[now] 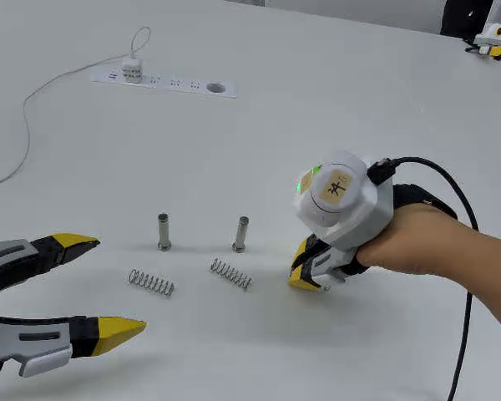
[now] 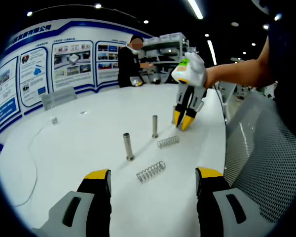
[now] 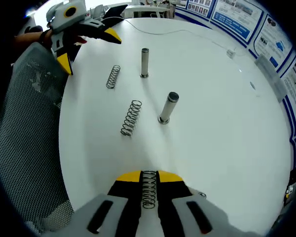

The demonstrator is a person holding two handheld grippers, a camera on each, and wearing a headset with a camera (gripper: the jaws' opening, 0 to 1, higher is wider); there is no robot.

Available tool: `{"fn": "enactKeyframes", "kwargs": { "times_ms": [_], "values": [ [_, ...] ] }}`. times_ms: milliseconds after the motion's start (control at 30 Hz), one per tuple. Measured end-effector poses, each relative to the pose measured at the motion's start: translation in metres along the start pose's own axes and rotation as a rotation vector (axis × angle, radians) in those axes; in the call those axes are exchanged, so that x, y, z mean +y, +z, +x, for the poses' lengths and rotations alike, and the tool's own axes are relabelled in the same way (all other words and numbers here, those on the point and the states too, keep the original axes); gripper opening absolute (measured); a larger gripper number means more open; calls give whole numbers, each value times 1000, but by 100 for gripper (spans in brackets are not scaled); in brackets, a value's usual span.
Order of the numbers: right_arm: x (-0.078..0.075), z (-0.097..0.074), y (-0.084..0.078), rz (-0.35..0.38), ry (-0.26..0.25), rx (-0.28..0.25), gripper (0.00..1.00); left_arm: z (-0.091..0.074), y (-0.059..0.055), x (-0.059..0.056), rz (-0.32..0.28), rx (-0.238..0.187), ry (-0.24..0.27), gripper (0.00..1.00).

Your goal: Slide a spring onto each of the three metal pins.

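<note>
Right gripper pinches a third spring; left gripper gapes wide, empty.
On the white table the left pin and right pin, short grey metal posts with wider feet, stand upright. The left spring and right spring, thin silvery coils, lie flat at about 6 o'clock of each. The right gripper's yellow tips point down at 4 o'clock of the right pin.
</note>
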State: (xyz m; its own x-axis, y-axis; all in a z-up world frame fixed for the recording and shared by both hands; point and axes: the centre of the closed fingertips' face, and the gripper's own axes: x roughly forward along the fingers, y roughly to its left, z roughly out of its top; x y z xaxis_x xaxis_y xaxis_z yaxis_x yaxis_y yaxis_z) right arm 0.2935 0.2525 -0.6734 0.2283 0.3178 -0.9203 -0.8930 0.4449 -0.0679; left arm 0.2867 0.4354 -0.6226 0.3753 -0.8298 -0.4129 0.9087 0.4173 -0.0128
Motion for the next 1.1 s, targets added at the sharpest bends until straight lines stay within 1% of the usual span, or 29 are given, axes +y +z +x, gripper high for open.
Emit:
{"fn": "enactKeyframes", "kwargs": {
  "times_ms": [167, 333, 667, 767, 900, 967, 1000, 1100],
  "values": [
    [-2, -10, 5, 22, -24, -42, 12, 1, 1, -1, 5, 1, -4, 71],
    [-4, -19, 6, 50, -52, -77, 12, 1, 3, -1, 11, -1, -8, 71],
    [-8, -32, 7, 107, -93, -142, 12, 1, 4, -3, 15, -6, -11, 71],
    [-8, -34, 8, 128, -97, -163, 12, 1, 4, -2, 14, -6, -10, 71],
    [-8, -35, 8, 143, -105, -177, 12, 1, 4, -2, 14, -6, -9, 71],
    [-8, -38, 9, 166, -102, -197, 12, 1, 3, -2, 15, -6, -9, 71],
    [-8, -40, 11, 179, -102, -216, 12, 1, 3, -2, 14, -6, -8, 71],
    [-9, -45, 12, 201, -104, -237, 12, 1, 3, -2, 13, -5, -8, 71]
  ]
}}
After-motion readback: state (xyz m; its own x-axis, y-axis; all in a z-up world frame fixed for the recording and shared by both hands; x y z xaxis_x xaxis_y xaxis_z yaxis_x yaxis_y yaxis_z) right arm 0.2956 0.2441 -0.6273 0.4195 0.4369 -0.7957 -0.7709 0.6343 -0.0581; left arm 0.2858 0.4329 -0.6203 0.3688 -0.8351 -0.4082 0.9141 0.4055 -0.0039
